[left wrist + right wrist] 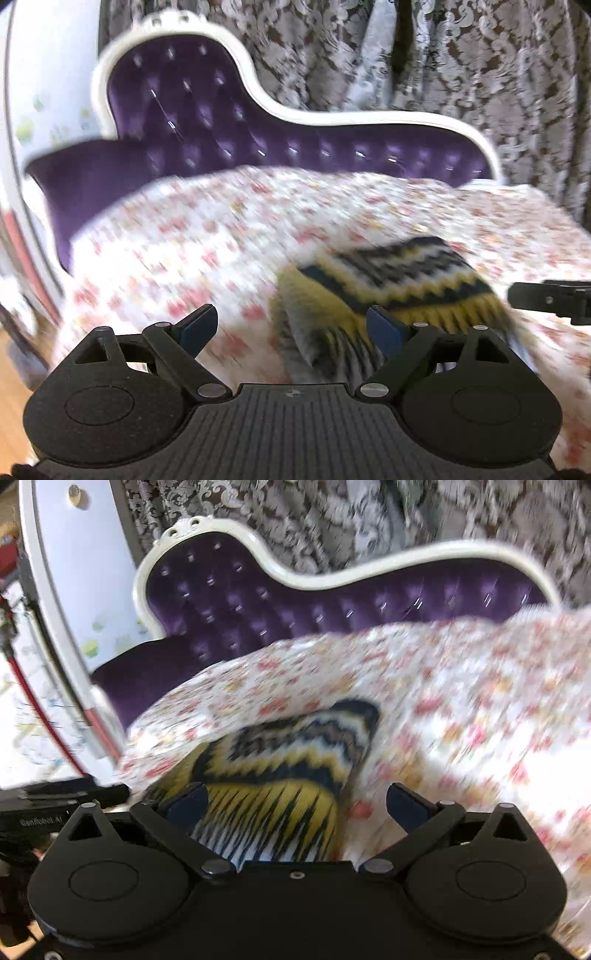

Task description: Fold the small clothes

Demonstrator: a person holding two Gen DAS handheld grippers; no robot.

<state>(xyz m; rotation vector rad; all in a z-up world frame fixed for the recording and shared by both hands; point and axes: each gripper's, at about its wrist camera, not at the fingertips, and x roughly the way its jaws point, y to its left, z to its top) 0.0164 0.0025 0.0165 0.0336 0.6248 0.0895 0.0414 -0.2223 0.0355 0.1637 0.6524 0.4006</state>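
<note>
Lying folded on floral sheet (229,236): zigzag garment (388,280).

I am facing a purple tufted sofa (229,122) with a curving white frame (258,92), filling the upper middle of my left view. A white sheet with small pink flowers (184,236) covers its seat across the centre. Behind, at the top, hang grey and brown damask curtains (480,66). A white door panel (85,561) stands at upper left in my right view, and wooden floor (11,376) shows at lower left
</note>
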